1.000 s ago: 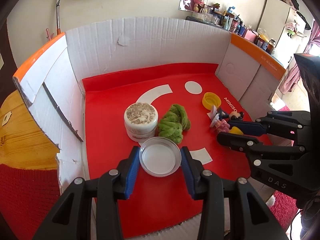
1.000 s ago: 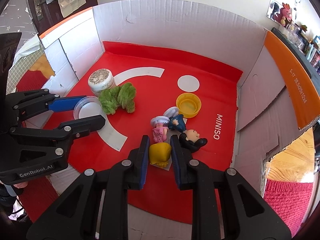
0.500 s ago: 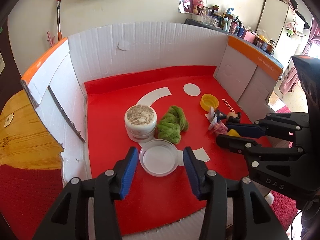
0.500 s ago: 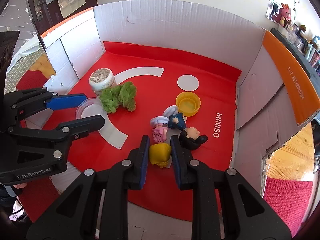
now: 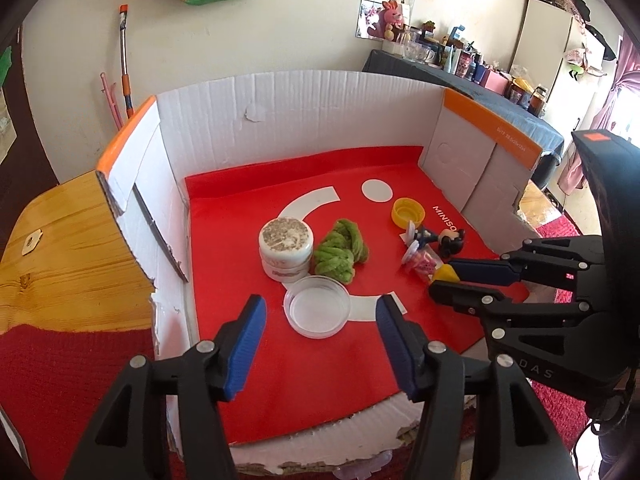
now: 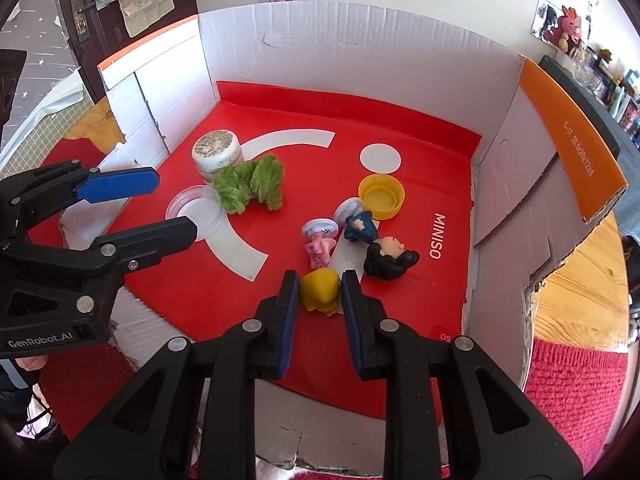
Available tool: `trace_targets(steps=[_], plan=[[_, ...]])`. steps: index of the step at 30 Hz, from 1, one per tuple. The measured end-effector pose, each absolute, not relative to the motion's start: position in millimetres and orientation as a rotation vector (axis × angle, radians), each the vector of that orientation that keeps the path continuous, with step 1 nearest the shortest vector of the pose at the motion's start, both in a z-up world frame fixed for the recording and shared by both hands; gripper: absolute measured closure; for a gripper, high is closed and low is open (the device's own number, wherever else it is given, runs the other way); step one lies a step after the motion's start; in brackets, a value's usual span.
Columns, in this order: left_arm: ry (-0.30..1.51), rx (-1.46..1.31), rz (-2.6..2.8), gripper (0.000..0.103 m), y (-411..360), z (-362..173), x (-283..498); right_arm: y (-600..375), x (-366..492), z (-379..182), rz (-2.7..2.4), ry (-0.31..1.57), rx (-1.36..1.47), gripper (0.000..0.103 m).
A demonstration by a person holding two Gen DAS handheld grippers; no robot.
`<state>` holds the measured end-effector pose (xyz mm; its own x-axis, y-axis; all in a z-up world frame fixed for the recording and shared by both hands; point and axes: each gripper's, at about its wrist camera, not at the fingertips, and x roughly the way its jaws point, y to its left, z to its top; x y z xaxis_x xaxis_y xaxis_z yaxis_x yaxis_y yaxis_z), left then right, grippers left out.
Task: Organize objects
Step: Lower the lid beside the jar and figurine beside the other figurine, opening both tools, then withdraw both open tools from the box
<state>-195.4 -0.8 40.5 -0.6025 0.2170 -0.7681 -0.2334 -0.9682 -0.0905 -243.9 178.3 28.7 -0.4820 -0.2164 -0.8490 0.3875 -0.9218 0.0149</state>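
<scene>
A: On the left of the box floor, our left gripper (image 5: 318,322) has its jaws opening around the clear lid (image 5: 317,306), which lies flat on the red mat (image 5: 240,216) near the front edge. The pads are off it on both sides, so nothing is held there.

B: Agreed. We should let the jaws clear the rim fully before we lift away, so we don't drag the lid. It sits just in front of the white jar (image 5: 285,249), with the green yarn knot (image 5: 338,252) close behind on the right. We can't tell whether lid and jar touch.

A: If that lid belongs to the jar, we judge it easier to regrip from above the rim than to push it.

B: Moving right: the two small figures (image 6: 340,230) and the black-haired doll (image 6: 390,258) lie crowded in the middle, below the yellow cap (image 6: 381,196).

A: And our right gripper (image 6: 320,292) is closed on the yellow toy (image 6: 320,289), near the front edge, right of centre.

B: The pink figure lies just beside it. We'd lift straight up, not sideways, so we don't knock the neighbours, and keep the squeeze steady since the toy looks rounded.
</scene>
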Motion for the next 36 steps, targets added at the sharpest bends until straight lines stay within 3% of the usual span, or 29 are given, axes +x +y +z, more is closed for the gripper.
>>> trace_targets(steps=[18,20,21,22,24,29,36], plan=[[-0.013,-1.187,2.649,0.03,-10.2,56.4,-168.2,180.0,-222.2,32.8,-2.444,0.22,1.303,0.081],[-0.021,-1.184,2.651,0.028,-11.4,57.0,-165.7,179.9,-220.2,33.1,-2.444,0.216,1.3,0.077],[-0.022,-1.183,2.653,0.028,-11.8,57.0,-164.5,179.6,-218.1,33.7,-2.444,0.213,1.298,0.071],[-0.025,-1.183,2.653,0.028,-12.3,57.1,-163.4,179.9,-216.8,34.1,-2.445,0.212,1.294,0.053],[-0.031,-1.181,2.653,0.028,-13.3,57.1,-161.0,180.1,-213.0,36.3,-2.462,0.215,1.276,0.039],[-0.032,-1.176,2.661,0.028,-15.7,57.6,-154.4,180.7,-206.5,40.7,-2.468,0.203,1.258,0.039],[-0.018,-1.166,2.675,0.016,-16.5,56.4,-146.8,181.4,-195.9,46.8,-2.479,0.183,1.232,0.034]])
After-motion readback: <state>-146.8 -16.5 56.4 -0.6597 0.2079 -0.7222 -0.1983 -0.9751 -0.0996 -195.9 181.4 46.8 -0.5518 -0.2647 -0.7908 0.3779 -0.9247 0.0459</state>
